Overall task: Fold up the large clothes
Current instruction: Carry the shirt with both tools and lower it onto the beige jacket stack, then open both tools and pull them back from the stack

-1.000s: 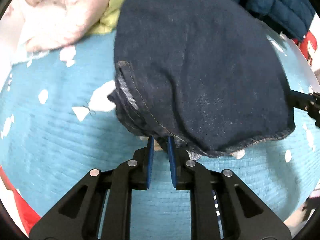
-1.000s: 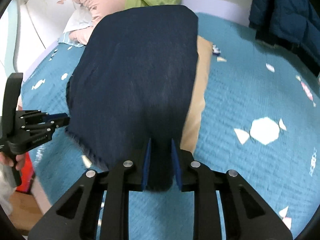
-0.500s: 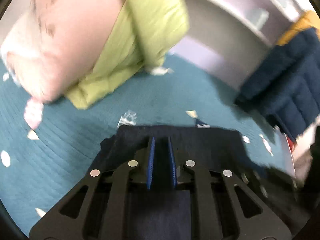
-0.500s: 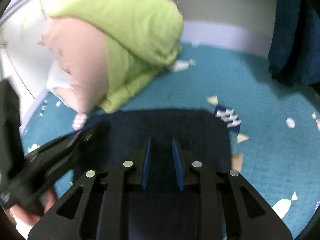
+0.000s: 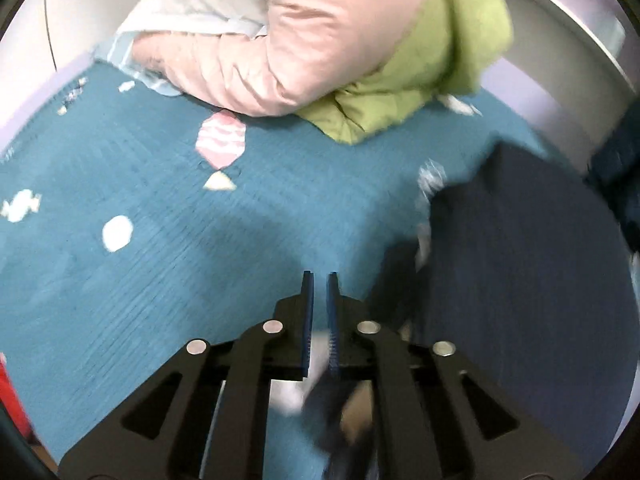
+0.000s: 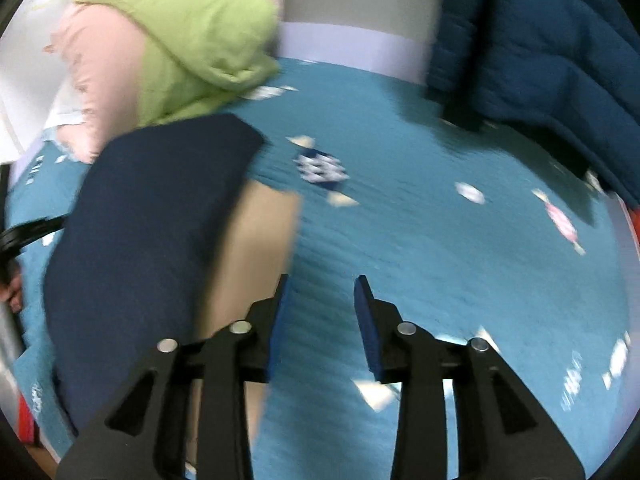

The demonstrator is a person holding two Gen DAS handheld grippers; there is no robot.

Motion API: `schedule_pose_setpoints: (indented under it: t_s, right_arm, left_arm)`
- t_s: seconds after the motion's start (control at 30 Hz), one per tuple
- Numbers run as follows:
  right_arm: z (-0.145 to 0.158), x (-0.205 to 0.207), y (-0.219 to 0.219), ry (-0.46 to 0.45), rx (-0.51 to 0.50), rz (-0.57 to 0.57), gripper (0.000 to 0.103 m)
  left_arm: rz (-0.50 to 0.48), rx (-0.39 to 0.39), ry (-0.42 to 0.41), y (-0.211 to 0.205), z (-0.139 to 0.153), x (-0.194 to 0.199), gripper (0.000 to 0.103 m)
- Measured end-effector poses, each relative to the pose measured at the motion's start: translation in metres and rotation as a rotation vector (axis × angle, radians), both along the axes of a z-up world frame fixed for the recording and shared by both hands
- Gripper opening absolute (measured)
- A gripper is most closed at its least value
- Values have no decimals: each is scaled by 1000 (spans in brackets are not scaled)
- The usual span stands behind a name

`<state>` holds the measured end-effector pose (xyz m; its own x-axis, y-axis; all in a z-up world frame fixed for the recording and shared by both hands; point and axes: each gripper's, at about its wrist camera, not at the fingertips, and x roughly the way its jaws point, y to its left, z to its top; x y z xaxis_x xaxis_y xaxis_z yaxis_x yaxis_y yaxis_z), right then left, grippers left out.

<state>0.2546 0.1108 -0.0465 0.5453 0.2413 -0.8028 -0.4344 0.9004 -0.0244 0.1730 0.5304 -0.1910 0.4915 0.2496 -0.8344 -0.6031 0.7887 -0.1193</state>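
The dark blue jeans (image 5: 520, 264) lie folded on the teal bedspread (image 5: 160, 260), to the right of my left gripper (image 5: 320, 280). Its jaws are nearly together with nothing between the tips. In the right wrist view the folded jeans (image 6: 152, 220) lie to the left, on top of a tan cloth (image 6: 256, 240). My right gripper (image 6: 322, 284) is open and empty over bare bedspread (image 6: 440, 260), to the right of the jeans. The left gripper (image 6: 24, 232) shows at the far left edge there.
A pink jacket (image 5: 312, 28) and a lime green jacket (image 5: 432, 60) are piled at the head of the bed. A dark blue quilted coat (image 6: 540, 48) lies at the far right. A white pillow (image 5: 192, 4) sits at the back left.
Both grippers carried the jeans' edge forward over the garment, making a fold. They then let go and swung apart, the left one to the left and the right one to the right, which opened.
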Motion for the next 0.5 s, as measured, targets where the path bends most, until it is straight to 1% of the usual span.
schedule_pose_setpoints:
  t_s: [0.03,0.07,0.1,0.13,0.17,0.2,0.27,0.3,0.33,0.4,0.5]
  right_arm:
    - [2,-5,-9,-8,3,-29,67]
    - [6,-16,-23,-21,20,-59,73]
    - [11,-26,-34,-36,38,-71,80]
    - [15,-33,-39,-48,46,-77,83]
    - [20,-46,-49,-63,50,-88,86]
    - [25,-57,-57,-78,54,-99,90]
    - [36,-80,-72,-99,75,-110,90]
    - [40,-90,-78,-101,85,-112,90]
    - [45,-104,-88,-106,101,-117,90]
    - [54,-123,-99,-118,122,-121,90]
    - [66,-147,-115,-139,157,-127,90]
  left_arm:
    - [-14,39,9,-17,6,-10,47]
    - [-14,81,0,-37,15,-22,64]
    - [-21,101,-14,-49,20,-31,65]
    - [-59,98,-35,-69,27,-42,68]
    - [-83,91,-38,-84,31,-48,76]
    - [-90,97,-34,-97,36,-56,78]
    - [-115,143,-24,-137,48,-70,81]
    - [-147,157,-29,-161,55,-79,84]
    - [-161,164,-37,-175,59,-84,88]
    - [-210,174,-74,-216,74,-98,89]
    - [-265,193,-113,-266,92,-112,89]
